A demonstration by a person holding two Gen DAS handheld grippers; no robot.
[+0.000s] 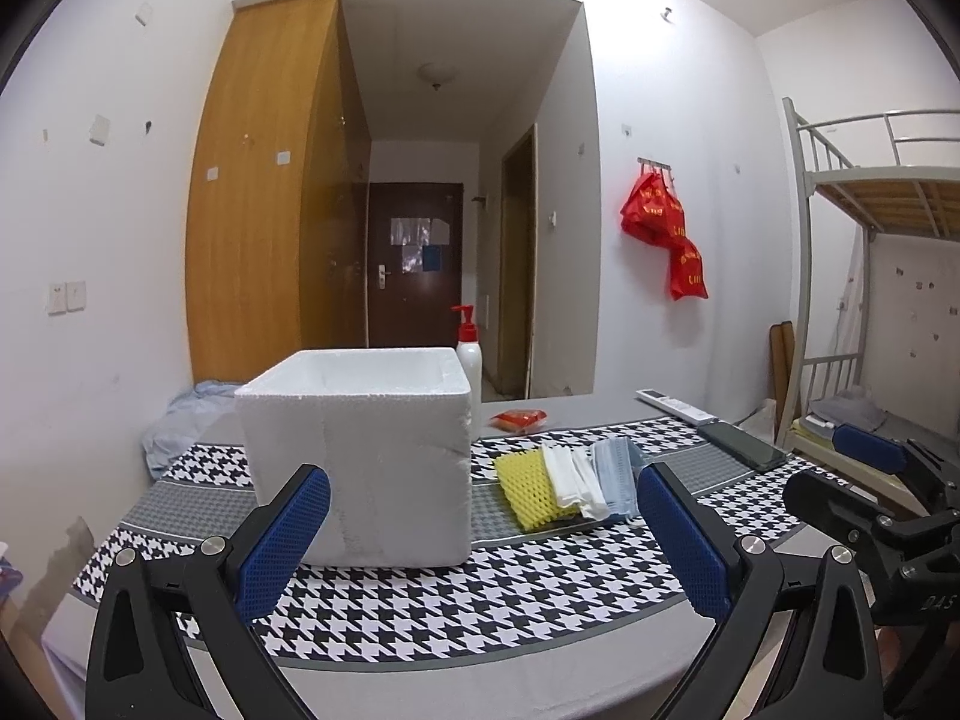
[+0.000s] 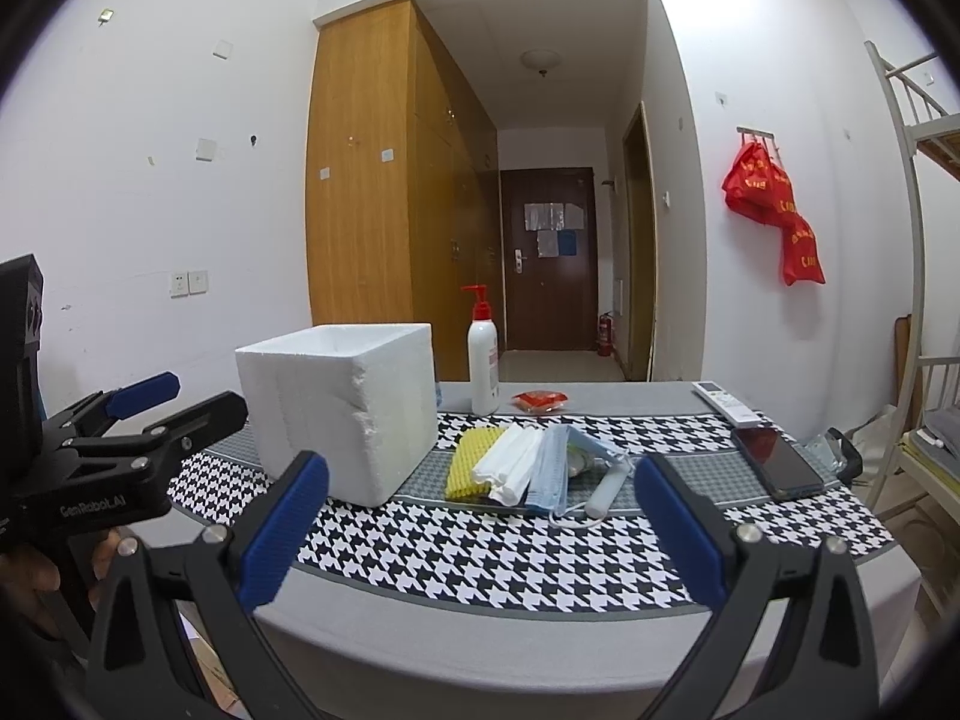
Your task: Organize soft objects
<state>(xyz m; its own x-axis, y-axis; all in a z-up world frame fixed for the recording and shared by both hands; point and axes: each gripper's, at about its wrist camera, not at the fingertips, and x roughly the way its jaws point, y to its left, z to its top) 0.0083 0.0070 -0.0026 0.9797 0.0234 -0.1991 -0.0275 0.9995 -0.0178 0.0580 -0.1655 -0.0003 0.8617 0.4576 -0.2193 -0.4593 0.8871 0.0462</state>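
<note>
Your soft things lie in a row near the middle of the desk (image 2: 420, 648), just right of the white foam box (image 2: 342, 414): a yellow foam net sleeve (image 2: 471, 462), a folded white foam sheet (image 2: 510, 465) and a blue face mask (image 2: 552, 474), overlapping one another on what looks like a thin dark tray. All should be feather-light and squashy, so they will crumple and may lift together. Pinch one at its near edge, probably the yellow sleeve at the row's left end, and draw it clear of its neighbours. The mask's ear loop trails toward the near edge and could snag.

Both tools are empty, fingers spread wide: your left gripper (image 1: 480, 534) faces the box, your right gripper (image 2: 480, 534) faces the row.

The box is open-topped and light, so a nudge will probably shift it. Behind it stands a pump bottle (image 2: 483, 360); a red packet (image 2: 539, 401), a remote control (image 2: 723, 401) and a phone (image 2: 777, 462) lie toward the far right corner, clear of the short path to the box.
</note>
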